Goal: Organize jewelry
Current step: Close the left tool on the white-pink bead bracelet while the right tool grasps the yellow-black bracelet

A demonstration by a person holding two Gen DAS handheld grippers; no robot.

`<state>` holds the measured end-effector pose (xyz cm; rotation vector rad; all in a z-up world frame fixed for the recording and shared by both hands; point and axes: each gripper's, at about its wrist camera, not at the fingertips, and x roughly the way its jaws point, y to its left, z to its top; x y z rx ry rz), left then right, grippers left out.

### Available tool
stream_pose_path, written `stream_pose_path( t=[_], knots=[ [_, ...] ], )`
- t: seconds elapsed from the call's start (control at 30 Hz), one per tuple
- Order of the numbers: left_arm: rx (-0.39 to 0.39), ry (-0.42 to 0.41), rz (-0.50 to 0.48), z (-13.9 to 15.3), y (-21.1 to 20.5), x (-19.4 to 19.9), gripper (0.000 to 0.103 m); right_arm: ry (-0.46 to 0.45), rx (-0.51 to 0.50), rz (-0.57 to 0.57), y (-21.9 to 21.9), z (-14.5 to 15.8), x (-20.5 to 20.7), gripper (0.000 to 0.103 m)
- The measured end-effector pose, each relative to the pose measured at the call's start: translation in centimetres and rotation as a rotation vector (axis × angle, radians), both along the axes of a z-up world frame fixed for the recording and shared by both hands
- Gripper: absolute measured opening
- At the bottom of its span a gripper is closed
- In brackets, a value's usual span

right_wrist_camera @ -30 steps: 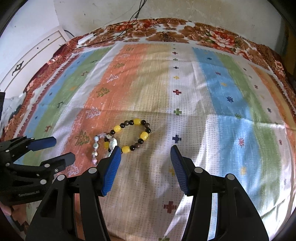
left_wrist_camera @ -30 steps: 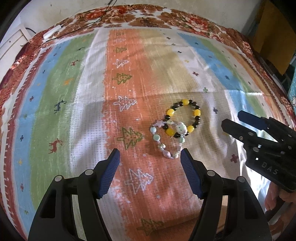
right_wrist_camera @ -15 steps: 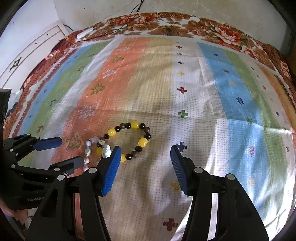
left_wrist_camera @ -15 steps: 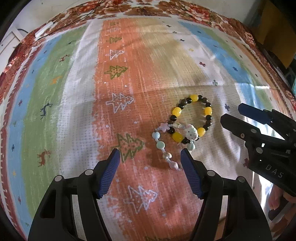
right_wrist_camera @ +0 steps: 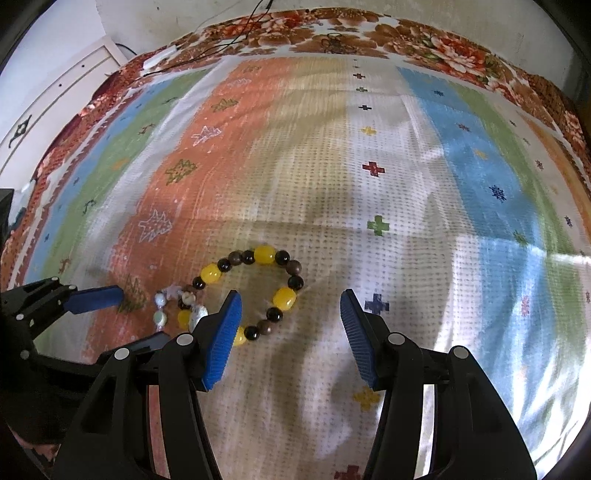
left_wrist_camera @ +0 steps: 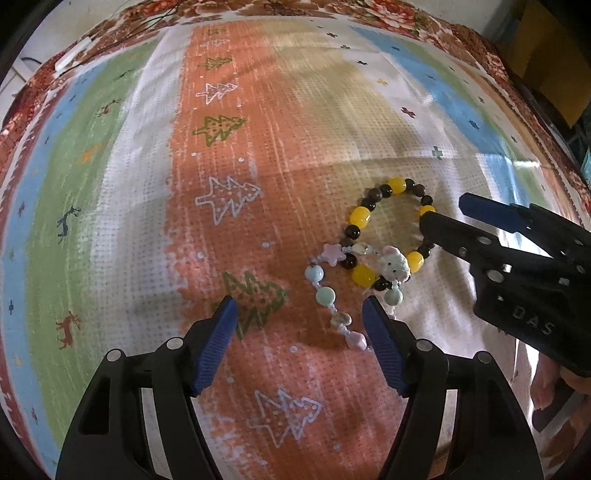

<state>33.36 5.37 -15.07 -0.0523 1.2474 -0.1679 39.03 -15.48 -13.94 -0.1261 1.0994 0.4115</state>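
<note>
Two bead bracelets lie touching on the striped cloth (left_wrist_camera: 258,147). One is a ring of yellow and black beads (left_wrist_camera: 360,218) (right_wrist_camera: 264,254). The other, of pastel beads (left_wrist_camera: 325,295) (right_wrist_camera: 160,317), has a pink star and a white animal charm (left_wrist_camera: 395,264). My left gripper (left_wrist_camera: 299,325) is open just above the cloth, its right finger beside the pastel strand's near end. My right gripper (right_wrist_camera: 290,306) (left_wrist_camera: 443,212) is open over the yellow ring's near right side, and its left finger hides part of that ring. Nothing is held.
The cloth has a brown floral border (right_wrist_camera: 406,33) at the far edge, with a thin black cable (right_wrist_camera: 236,40) across it. A white cabinet door (right_wrist_camera: 55,103) stands at the far left. A person's hand (left_wrist_camera: 550,384) holds the right gripper.
Both grippers have sunk toward the bracelets, which now look larger and closer. The right gripper's fingers have reached the yellow ring. The bracelets have not moved.
</note>
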Motion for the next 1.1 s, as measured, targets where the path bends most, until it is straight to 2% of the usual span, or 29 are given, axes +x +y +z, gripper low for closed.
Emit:
stream_pose_path(
  t=[0.27, 0.47, 0.53, 0.57, 0.6, 0.63, 0.67, 0.73, 0.87, 1.1],
  knots=[
    [0.019, -0.007, -0.031, -0.5, -0.2, -0.2, 0.07, 0.021, -0.032, -0.007, 0.1, -1.3, 0.2, 0.055],
    [0.036, -0.014, -0.045, -0.6, -0.2, -0.3, 0.065, 0.024, -0.039, 0.002, 0.2, -1.4, 0.2, 0.055],
    [0.052, -0.015, -0.044, -0.6, -0.1, -0.3, 0.053, 0.018, -0.055, 0.002, 0.2, -1.4, 0.2, 0.048],
    [0.059, -0.018, -0.041, -0.5, 0.2, -0.3, 0.049, 0.014, -0.06, 0.002, 0.1, -1.4, 0.2, 0.033],
    [0.061, -0.017, -0.038, -0.5, 0.4, -0.3, 0.042, 0.016, -0.06, -0.001, -0.1, -1.5, 0.2, 0.024],
    [0.063, -0.015, -0.036, -0.5, 0.6, -0.3, 0.035, 0.021, -0.055, -0.003, -0.2, -1.5, 0.2, 0.02],
    [0.078, -0.014, -0.036, -0.5, 0.9, -0.3, 0.03, 0.031, -0.047, -0.003, -0.3, -1.5, 0.3, 0.012],
    [0.086, -0.013, -0.032, -0.5, 1.3, -0.2, 0.012, 0.038, -0.039, 0.001, -0.4, -1.6, 0.2, 0.012],
    [0.051, -0.006, -0.017, -0.5, 2.2, -0.1, 0.011, 0.053, -0.03, 0.015, -0.6, -1.4, -0.2, 0.011],
    [0.058, -0.03, 0.007, 1.0, 2.6, -1.4, 0.011, 0.047, -0.025, 0.022, -0.9, -0.3, -1.4, 0.011]
  ],
)
